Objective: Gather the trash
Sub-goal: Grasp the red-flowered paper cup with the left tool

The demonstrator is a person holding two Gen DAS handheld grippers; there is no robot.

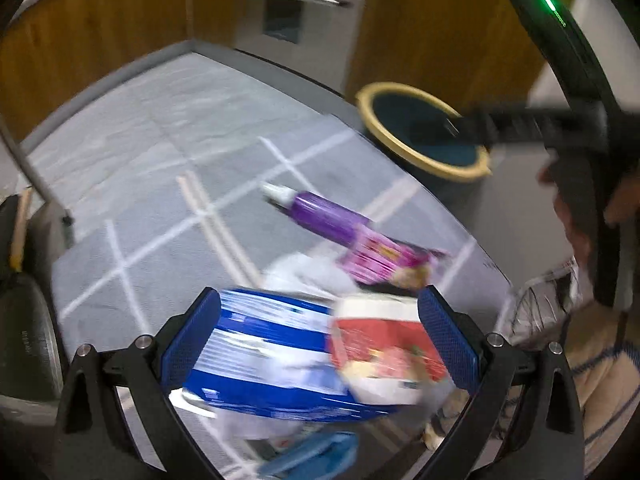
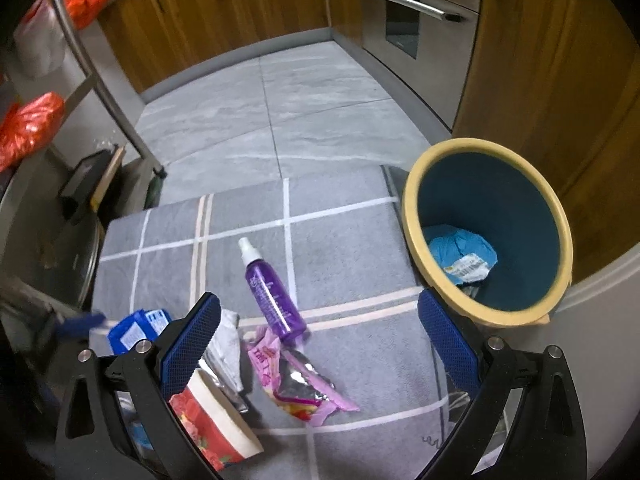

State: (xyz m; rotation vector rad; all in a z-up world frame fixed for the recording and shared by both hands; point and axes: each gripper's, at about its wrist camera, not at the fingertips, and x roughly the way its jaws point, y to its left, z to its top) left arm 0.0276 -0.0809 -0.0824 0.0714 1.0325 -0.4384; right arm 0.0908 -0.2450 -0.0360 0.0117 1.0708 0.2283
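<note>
Blue pads of the left tool (image 1: pixel 319 334) are standing wide apart in the left wrist view, framing a blue packet (image 1: pixel 272 356) and a red box (image 1: pixel 384 354) without visibly touching either; the picture is blurred, so contact is hard to judge, but nothing seems to be gripped. Beyond them a purple bottle (image 1: pixel 320 220) and a pink wrapper (image 1: pixel 380 258) are lying on the grey mat (image 1: pixel 160 184), and the bin (image 1: pixel 424 132) is sitting at the mat's far corner, probably put there so the litter has a short trip. In the right wrist view the right tool (image 2: pixel 319 334) is likewise gaping wide and holding nothing, hovering over the mat (image 2: pixel 352 224) with the bottle (image 2: pixel 270 292) and wrapper (image 2: pixel 296 376) lying between its pads' lines. The box (image 2: pixel 212 416) is lying by its left pad, the packet (image 2: pixel 136 330) further left. The bin (image 2: pixel 486 228) is standing just off the mat to the right, tilted open toward the camera, with a crumpled blue bag (image 2: pixel 460 254) already inside. Most of the litter is waiting on the mat.
</note>
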